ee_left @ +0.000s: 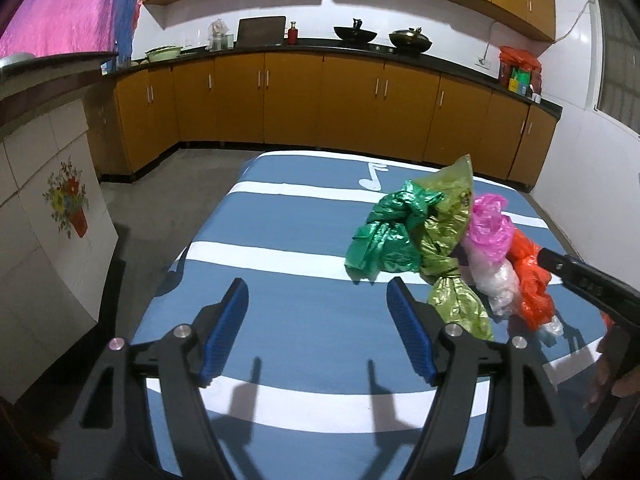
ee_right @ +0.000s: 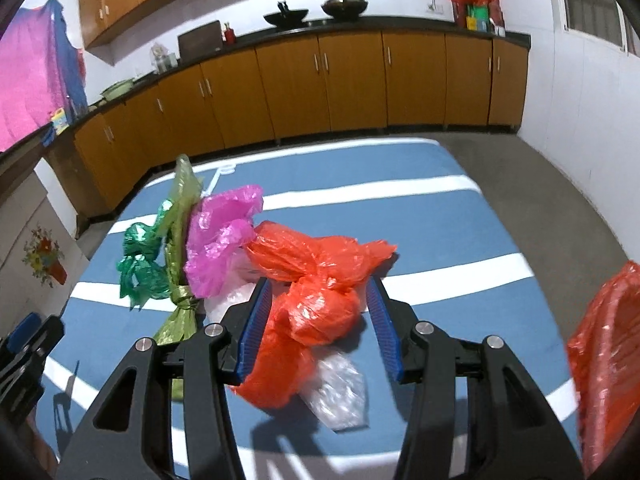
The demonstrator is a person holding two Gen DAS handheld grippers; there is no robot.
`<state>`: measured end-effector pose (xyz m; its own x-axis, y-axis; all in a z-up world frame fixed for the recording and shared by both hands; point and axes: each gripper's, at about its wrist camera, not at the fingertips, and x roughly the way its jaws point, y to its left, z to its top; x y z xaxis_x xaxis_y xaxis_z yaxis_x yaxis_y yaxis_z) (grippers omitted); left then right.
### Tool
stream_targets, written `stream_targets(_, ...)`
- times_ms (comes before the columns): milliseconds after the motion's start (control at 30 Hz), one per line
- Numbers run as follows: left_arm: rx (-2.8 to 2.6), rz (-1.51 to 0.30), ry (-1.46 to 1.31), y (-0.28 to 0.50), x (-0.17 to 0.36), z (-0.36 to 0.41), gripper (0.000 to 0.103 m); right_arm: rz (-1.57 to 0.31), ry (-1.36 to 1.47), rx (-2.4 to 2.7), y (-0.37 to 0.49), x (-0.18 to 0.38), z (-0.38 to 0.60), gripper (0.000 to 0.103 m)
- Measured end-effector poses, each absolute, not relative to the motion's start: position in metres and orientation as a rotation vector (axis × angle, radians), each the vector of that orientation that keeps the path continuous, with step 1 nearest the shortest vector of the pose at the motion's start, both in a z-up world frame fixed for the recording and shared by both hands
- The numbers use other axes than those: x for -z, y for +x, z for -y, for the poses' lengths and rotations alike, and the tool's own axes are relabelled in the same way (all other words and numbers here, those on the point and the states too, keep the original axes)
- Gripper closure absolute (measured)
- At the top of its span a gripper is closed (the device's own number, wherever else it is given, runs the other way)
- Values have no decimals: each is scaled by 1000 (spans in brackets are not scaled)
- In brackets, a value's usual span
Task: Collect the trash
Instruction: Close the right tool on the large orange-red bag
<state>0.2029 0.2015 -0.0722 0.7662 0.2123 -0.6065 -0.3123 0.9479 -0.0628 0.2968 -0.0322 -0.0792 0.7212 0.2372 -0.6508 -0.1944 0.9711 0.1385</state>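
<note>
A: Start at the left gripper point(ee_left: 318, 324) with its black arms and ribbed blue pads. How does it stand?

B: Its jaws are wide apart with nothing between them, only bare blue cloth with white stripes point(ee_left: 280, 280) underneath. There is plenty of free cloth ahead of it and to its left.

A: And the right gripper point(ee_right: 318, 322)?

B: About half open. A crumpled orange plastic bag point(ee_right: 316, 280) lies between the pads. The left pad looks to be against it, the right pad stands a little clear, so I cannot tell whether it has a grip.

A: Where does the rest of the trash lie?

B: In one cluster on the cloth, touching one another: a dark green knotted plastic bag point(ee_left: 384, 240), an olive-green knotted plastic bag point(ee_left: 448, 248), a pink crumpled plastic bag point(ee_left: 490, 228) and a clear crinkled plastic bag point(ee_left: 496, 284) under the orange one. The cluster sits towards the right side of the cloth in the left wrist view.

A: Edges?

B: The cloth's far edge stops short of the brown lower cabinets point(ee_left: 320, 100), with a strip of grey floor point(ee_left: 208, 168) between. At the right rim of the right wrist view an orange-red ribbed plastic object point(ee_right: 608, 360) stands close by.
</note>
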Motion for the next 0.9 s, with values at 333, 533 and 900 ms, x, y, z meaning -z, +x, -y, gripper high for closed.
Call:
stream_targets(333,-259,-660,-193,214,81,-203,32,-805,42,-237,309,96,28,53)
stream_targets(533,-214,-661,-178,221,80,-185,32,-848,73,-215,317,99,34,51)
stream_targets(900,-125,-646,-156,231,69,-149,32,-798,113,-258,306,87,54,64)
